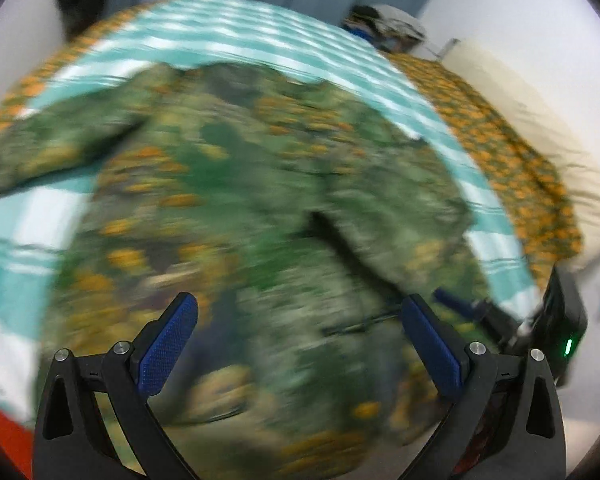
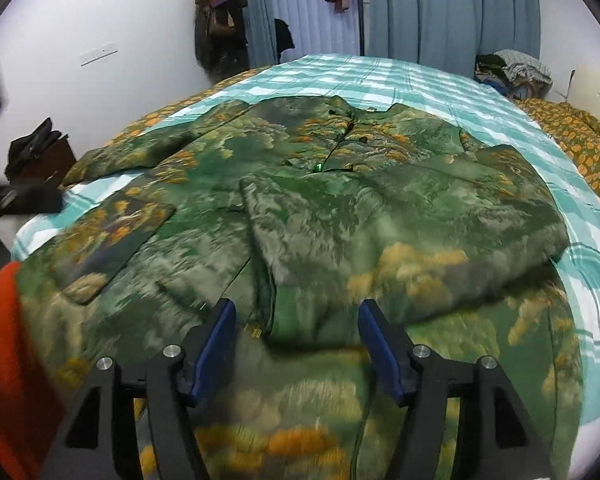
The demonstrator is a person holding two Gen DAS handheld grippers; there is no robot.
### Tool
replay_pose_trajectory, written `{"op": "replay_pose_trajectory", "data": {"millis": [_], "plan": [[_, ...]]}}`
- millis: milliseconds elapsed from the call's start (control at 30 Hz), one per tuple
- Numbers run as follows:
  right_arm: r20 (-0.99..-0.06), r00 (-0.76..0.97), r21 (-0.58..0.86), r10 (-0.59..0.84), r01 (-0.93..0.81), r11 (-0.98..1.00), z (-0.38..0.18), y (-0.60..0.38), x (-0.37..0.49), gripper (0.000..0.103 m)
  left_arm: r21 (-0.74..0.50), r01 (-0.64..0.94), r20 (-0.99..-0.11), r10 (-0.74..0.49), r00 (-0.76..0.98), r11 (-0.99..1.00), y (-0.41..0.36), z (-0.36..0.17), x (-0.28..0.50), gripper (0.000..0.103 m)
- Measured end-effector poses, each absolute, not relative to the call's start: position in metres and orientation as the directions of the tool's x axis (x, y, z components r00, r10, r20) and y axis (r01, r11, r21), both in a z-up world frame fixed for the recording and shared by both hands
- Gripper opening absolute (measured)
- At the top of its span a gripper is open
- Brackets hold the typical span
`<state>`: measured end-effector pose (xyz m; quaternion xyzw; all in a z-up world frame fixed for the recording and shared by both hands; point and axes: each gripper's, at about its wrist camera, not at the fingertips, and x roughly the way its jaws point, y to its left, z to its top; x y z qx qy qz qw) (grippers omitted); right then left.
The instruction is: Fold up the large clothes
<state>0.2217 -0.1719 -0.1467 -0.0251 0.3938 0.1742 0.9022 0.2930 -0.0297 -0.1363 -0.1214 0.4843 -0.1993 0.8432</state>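
A large green jacket with orange and yellow patches (image 2: 320, 200) lies spread on a bed, front up. Its right sleeve (image 2: 440, 232) is folded across the body; its left sleeve (image 2: 152, 148) stretches out to the left. My right gripper (image 2: 298, 326) is open and empty, just above the folded sleeve's cuff. In the blurred left wrist view the jacket (image 1: 260, 200) fills the middle. My left gripper (image 1: 298, 320) is open and empty above it. The right gripper (image 1: 500, 316) shows at that view's right edge.
The bed has a teal and white checked sheet (image 2: 380, 76) over an orange floral cover (image 2: 580, 140). A pile of clothes (image 2: 512, 72) sits at the far right corner. An orange cloth (image 2: 8, 352) lies at the near left. Coats hang on the far wall (image 2: 220, 28).
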Motion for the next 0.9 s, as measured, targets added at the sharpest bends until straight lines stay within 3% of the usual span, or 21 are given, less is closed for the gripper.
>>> {"op": "replay_pose_trajectory", "data": {"millis": [133,233,300,433,733,900], "plan": [[-0.688,0.669,0.124,0.282,-0.275,0.953,-0.139,-0.196,0.199,0.070,-0.452,0.299,-0.787,-0.533,0.310,0.841,-0.085,-0.160,0.335,0.099],[-0.685,0.673,0.164,0.279,-0.231,0.959,-0.140,-0.211,0.197,0.070,-0.439,0.240,-0.835,-0.492,0.247,0.866,-0.111,-0.193,0.365,0.076],[-0.675,0.681,0.182,0.284,-0.219,0.959,-0.139,-0.216,0.197,0.070,-0.407,0.185,-0.860,-0.443,0.252,0.895,-0.117,-0.205,0.376,0.048],[-0.648,0.711,0.161,0.274,-0.223,0.961,-0.135,-0.224,0.192,0.070,-0.396,0.143,-0.854,-0.421,0.306,0.907,-0.115,-0.197,0.375,0.011],[-0.623,0.731,0.211,0.278,-0.185,0.960,-0.136,-0.248,0.201,0.070,-0.252,0.271,-0.826,-0.352,0.441,0.929,-0.107,-0.127,0.408,0.007],[-0.627,0.737,0.246,0.252,-0.119,0.962,-0.135,-0.275,0.216,0.070,-0.177,0.230,-0.816,-0.273,0.510,0.957,-0.079,-0.128,0.467,0.007]]}}
